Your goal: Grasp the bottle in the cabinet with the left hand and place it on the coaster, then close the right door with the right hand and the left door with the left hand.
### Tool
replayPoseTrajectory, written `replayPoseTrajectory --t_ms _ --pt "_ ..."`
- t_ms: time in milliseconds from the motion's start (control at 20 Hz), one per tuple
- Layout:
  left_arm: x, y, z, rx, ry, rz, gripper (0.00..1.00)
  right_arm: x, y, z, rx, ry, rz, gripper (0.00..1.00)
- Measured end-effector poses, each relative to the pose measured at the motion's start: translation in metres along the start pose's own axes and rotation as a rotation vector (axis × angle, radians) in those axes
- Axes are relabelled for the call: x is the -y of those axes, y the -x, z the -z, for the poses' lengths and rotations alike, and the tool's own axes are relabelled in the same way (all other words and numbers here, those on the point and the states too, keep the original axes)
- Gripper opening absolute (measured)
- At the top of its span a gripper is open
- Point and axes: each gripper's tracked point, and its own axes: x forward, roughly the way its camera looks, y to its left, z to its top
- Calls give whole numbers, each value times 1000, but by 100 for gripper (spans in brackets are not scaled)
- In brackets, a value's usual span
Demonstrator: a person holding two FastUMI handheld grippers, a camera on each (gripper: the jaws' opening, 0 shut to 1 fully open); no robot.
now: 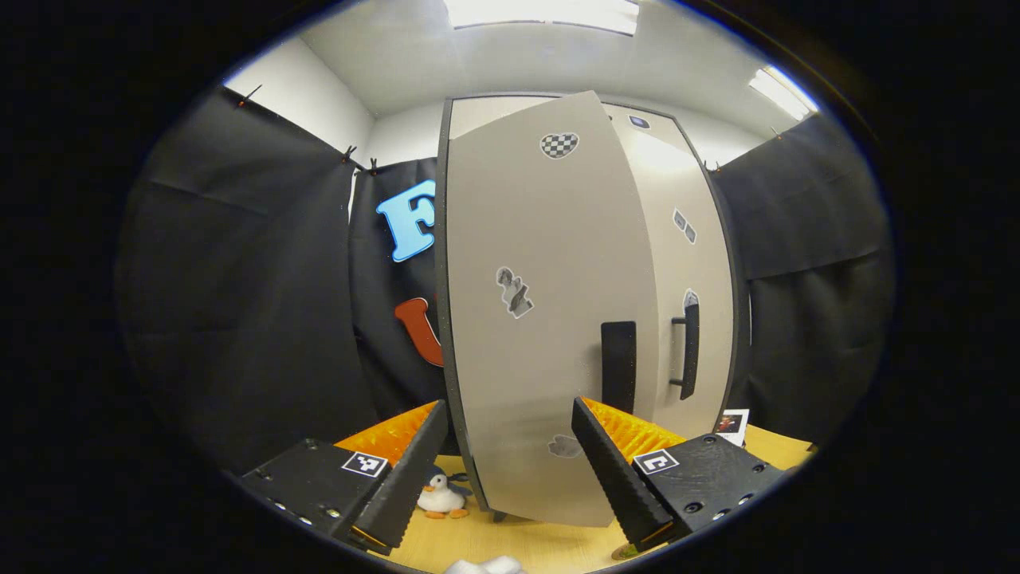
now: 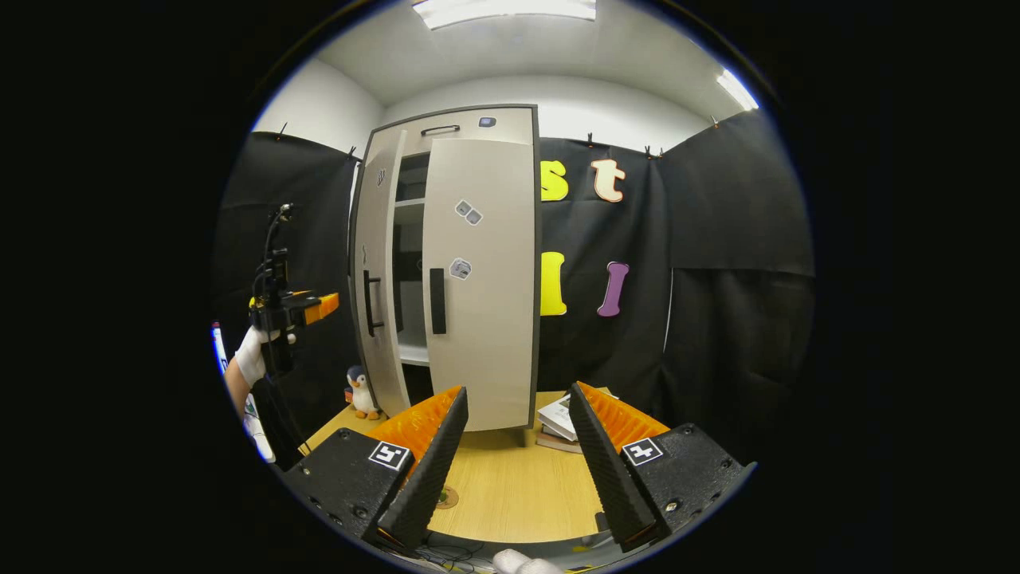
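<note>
The tall beige cabinet (image 2: 454, 271) stands on the wooden table (image 2: 510, 486). Its right door (image 2: 482, 279) lies flat against the front. Its left door (image 1: 542, 319) stands ajar, and a dark gap with shelves (image 2: 410, 263) shows between the two. My left gripper (image 1: 508, 408) is open right in front of the left door's outer face, near its black handle (image 1: 618, 367). A gloved hand (image 2: 253, 355) holds that gripper (image 2: 323, 303) left of the cabinet. My right gripper (image 2: 518, 391) is open and empty, back from the cabinet. A small round coaster (image 2: 446, 499) lies partly behind one finger.
A toy penguin (image 2: 362, 392) stands by the cabinet's left foot. A stack of books (image 2: 562, 418) lies to the right of the cabinet. Black cloth walls close in behind and on both sides. The right door's handle (image 1: 690, 351) sits beyond the left door's edge.
</note>
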Motion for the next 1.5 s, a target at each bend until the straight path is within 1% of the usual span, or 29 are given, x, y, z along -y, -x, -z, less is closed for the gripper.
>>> replayPoseTrajectory --t_ms 250,400,500,750,900,1150,1250,1350,1500 --pt "10 49 -6 29 -18 18 96 -17 -2 -2 12 7 -19 80" --pt "15 71 -10 32 -15 43 95 -30 -11 -6 36 16 -7 80" --pt "11 85 -8 29 -18 40 96 -35 -15 -9 50 8 0 80" --pt "-2 121 5 5 -23 -14 95 -48 -21 -5 56 -13 3 80" --pt "-2 137 16 -8 -24 -32 96 -55 -22 2 41 31 1 80" --pt "11 151 35 -49 4 -38 96 -62 -14 8 46 83 -5 80" --pt "11 154 36 -53 13 -52 96 -63 -13 9 48 87 -8 80" --pt "11 158 36 -52 18 -62 96 -64 -14 11 47 102 -7 83" --pt "5 161 34 -47 5 -84 96 -68 -15 12 45 91 -18 84"
